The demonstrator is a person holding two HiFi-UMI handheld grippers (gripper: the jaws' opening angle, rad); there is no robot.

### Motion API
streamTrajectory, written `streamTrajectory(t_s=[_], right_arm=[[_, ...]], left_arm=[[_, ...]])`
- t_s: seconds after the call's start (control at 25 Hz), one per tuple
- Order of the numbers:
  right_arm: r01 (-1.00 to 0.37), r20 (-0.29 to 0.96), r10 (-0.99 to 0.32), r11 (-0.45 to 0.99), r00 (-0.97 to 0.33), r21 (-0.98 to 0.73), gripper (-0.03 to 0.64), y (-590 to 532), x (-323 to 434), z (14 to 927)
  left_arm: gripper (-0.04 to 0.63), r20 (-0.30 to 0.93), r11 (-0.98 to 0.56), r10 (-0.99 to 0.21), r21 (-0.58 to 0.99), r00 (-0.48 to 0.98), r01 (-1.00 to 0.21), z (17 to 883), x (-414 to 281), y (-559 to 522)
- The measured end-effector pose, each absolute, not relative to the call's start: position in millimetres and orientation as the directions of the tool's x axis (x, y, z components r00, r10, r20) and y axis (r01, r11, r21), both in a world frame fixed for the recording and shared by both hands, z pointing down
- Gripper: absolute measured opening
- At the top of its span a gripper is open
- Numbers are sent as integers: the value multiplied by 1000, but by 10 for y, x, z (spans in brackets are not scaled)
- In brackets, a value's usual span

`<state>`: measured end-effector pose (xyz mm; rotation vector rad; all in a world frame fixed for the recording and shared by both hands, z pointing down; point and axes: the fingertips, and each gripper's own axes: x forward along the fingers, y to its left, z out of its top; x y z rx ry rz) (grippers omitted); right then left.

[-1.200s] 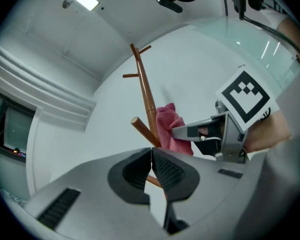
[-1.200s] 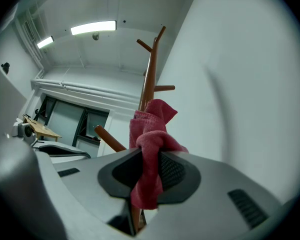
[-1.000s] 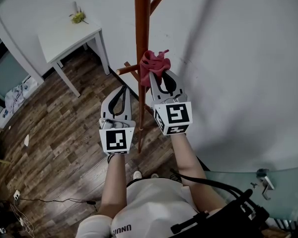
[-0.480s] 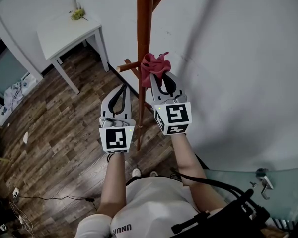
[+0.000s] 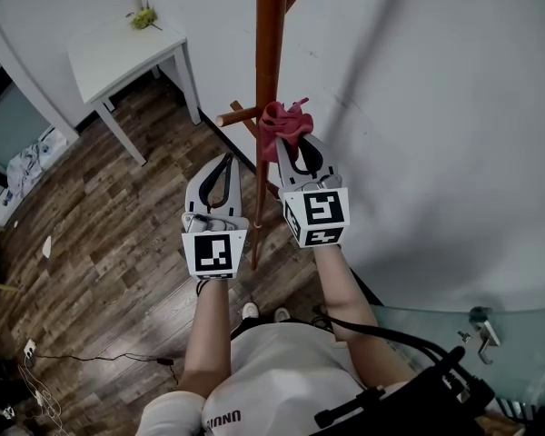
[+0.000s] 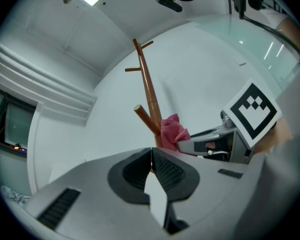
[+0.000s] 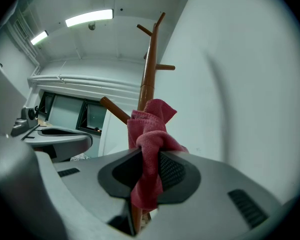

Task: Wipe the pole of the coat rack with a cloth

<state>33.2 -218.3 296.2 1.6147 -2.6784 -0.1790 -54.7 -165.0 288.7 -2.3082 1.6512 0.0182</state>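
Note:
The coat rack's brown wooden pole (image 5: 269,53) runs up the middle of the head view, with a peg (image 5: 237,113) sticking out to the left. A crumpled red cloth (image 5: 282,123) is pressed against the pole just above that peg, and my right gripper (image 5: 289,141) is shut on it. In the right gripper view the cloth (image 7: 149,144) bulges from between the jaws in front of the pole (image 7: 149,71). My left gripper (image 5: 223,160) is shut and holds nothing, just left of the pole, a little lower than the cloth (image 6: 173,130).
A small white side table (image 5: 127,53) with a little green plant (image 5: 143,18) stands at the upper left. The white wall (image 5: 436,107) is close behind the rack. Wood flooring (image 5: 100,234) with a cable lies below. A glass panel (image 5: 490,334) is at the lower right.
The right gripper has slid the red cloth slightly up the pole, and the view has shifted with it. The left gripper has stayed about where it was.

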Motion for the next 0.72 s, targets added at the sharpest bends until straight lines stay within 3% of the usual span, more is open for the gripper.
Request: streamTrajectory(t_s=[0.72], right_arm=[[-886, 26, -891, 453, -453, 99, 84, -2168, 354, 3268]], left_arm=[[17, -167, -307, -928, -169, 334, -937, 3060, -537, -1657]])
